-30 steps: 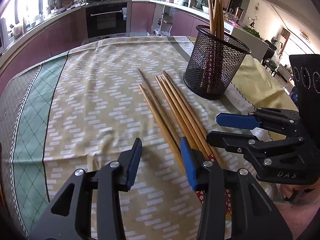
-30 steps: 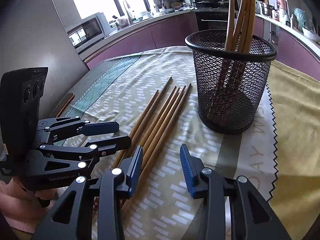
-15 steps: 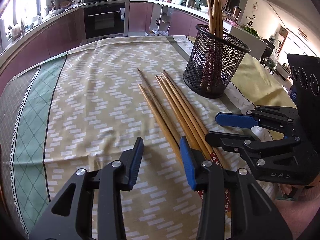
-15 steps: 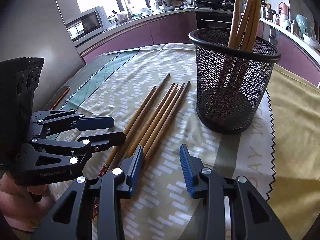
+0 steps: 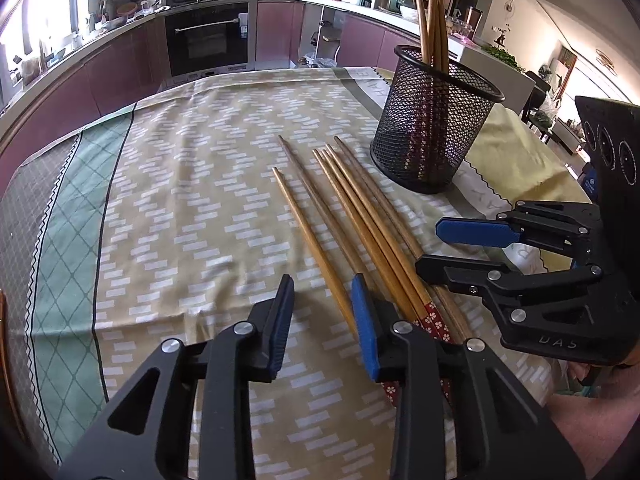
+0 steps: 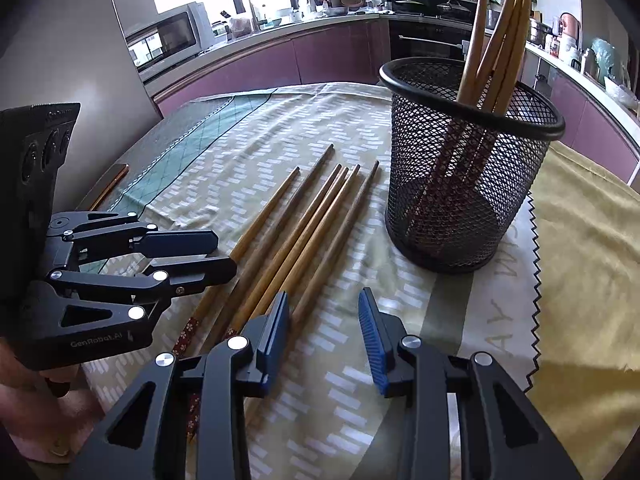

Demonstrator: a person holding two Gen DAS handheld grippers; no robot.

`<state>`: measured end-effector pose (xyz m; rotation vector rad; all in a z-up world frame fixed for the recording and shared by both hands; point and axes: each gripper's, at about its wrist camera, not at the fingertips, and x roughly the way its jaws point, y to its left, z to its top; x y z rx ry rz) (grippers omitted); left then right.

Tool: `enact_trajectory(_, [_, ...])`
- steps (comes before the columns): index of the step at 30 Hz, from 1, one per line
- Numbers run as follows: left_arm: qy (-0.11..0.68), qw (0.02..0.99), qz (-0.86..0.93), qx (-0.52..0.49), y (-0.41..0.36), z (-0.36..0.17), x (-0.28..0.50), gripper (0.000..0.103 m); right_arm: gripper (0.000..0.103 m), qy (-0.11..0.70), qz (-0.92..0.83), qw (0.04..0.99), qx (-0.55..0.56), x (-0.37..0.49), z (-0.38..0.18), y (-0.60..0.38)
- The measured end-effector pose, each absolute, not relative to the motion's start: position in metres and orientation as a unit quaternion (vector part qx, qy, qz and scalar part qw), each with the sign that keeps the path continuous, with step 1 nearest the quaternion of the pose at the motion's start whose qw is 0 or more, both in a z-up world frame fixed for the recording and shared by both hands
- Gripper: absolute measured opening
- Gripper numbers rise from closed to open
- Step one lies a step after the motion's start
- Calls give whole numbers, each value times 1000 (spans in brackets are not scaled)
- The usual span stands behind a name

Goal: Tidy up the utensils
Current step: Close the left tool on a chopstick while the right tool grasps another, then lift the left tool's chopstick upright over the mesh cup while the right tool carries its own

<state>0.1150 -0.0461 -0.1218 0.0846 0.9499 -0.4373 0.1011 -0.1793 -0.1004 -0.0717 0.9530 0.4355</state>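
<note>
Left gripper [image 5: 325, 302] low over the tablecloth [image 5: 192, 184], jaws partly apart and just narrowed, nothing pinched: one loose chopstick [image 5: 310, 246] running up to the gap between the pads, its near end hidden by the right-hand finger [image 5: 366, 328], contact impossible to tell. Right gripper [image 6: 325, 312] likewise parted, holding nothing, gap over bare cloth; its left-hand finger [image 6: 274, 332] over the near ends of the chopsticks [image 6: 304, 232], touching or not unclear.

Six chopsticks flat on the cloth in a loose fan, tips toward the cup [image 6: 468, 184], just beside it but apart; red flowered ends nearest the grippers. Black mesh cup upright on the cloth, several more chopsticks [image 6: 496, 40] standing in it, leaning on the rim.

Against a second ago: left jaws visibly closer together, right jaws nearly the same. Right view swung slightly, cup now further right and lower in frame. Fan of chopsticks and cup unmoved on the cloth. Each gripper visible side-on in the other's view, close together near the table edge
</note>
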Motion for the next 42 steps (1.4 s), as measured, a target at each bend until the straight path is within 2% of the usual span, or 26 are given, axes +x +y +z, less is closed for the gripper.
enact_trajectory(8, [462,862,-206,42,-48,-123,130,28,30,455,198,867,-46,119,-101,-171])
enact_trajectory(11, [463,862,-202,40,-49,-123,135,24,28,451,192,870,-47,125,-102,-169])
enact_trajectory(17, [463,865,-190,38,-52,-124,139,18,17,452,189,872,-25,129,-102,-177])
enact_trajectory(19, [464,865,-186,31,-50,-124,139,13,10,453,191,870,-10,130,-102,-182])
enact_trajectory(25, [465,866,-181,6,-45,-123,138,9,6,457,195,868,20,128,-101,-192])
enact_trajectory(42, [431,877,-212,-24,-30,-87,114,7,6,419,240,875,48,102,-74,-207])
